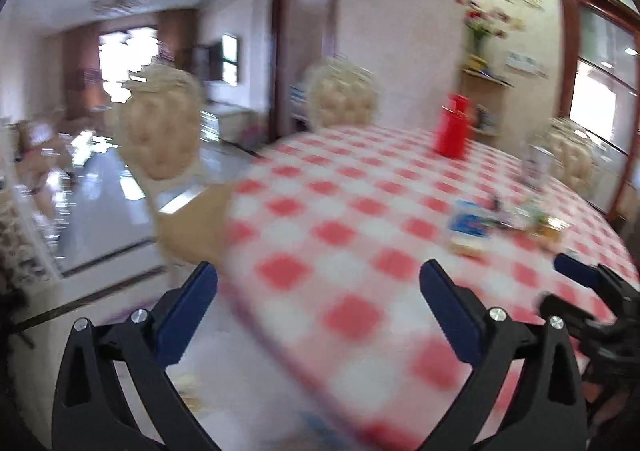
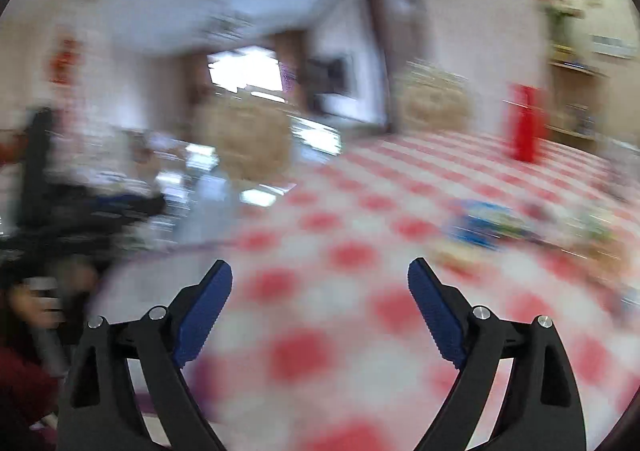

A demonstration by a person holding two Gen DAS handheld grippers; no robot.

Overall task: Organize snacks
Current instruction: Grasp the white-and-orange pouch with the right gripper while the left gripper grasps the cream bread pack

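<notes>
Left wrist view: your left gripper (image 1: 318, 283) and right gripper (image 2: 320, 279) gape empty; pinch the light, crinkly blue snack packet (image 1: 470, 221) by its edge.

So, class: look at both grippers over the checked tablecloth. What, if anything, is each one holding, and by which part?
Nothing is held. The left gripper and the right gripper both stand open, with only the checked tablecloth visible between their fingers.
</notes>
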